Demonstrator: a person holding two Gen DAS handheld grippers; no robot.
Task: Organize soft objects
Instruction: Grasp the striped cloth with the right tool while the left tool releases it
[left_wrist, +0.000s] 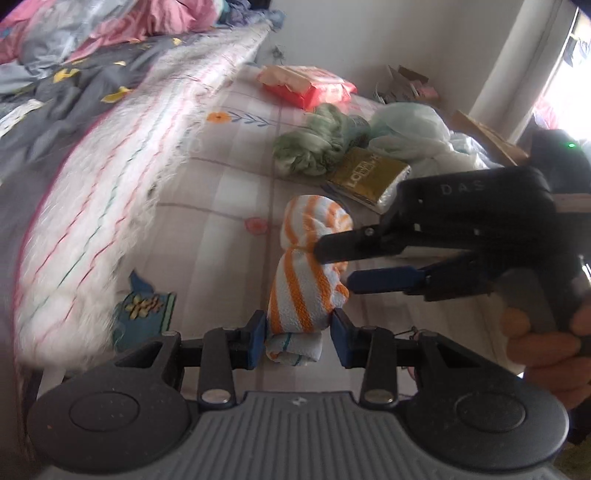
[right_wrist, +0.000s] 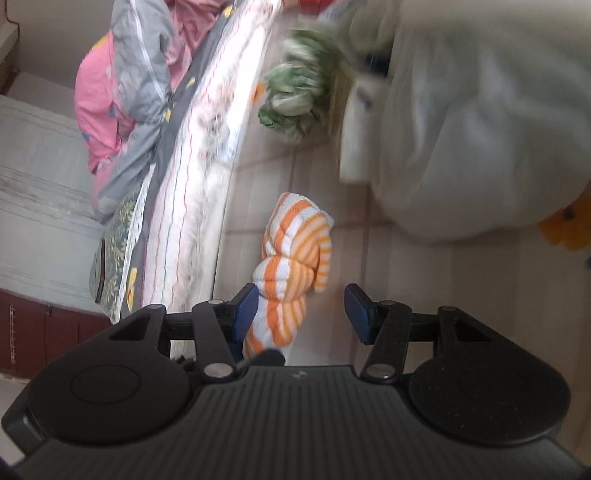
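Fringed white blanket (left_wrist: 92, 221) at left; orange-striped towel (left_wrist: 306, 280) rolled on checked bedsheet (left_wrist: 221, 192), near end pinched between left gripper (left_wrist: 298, 332) pads. Right gripper (left_wrist: 341, 260) half-open, straddling towel's middle, grip unclear.

From my feed, the letters "D A S" stand embossed on the black body of the right gripper (left_wrist: 345, 267). The gold packet (left_wrist: 369, 176) on the bed carries dark lettering, too blurred for me to read.
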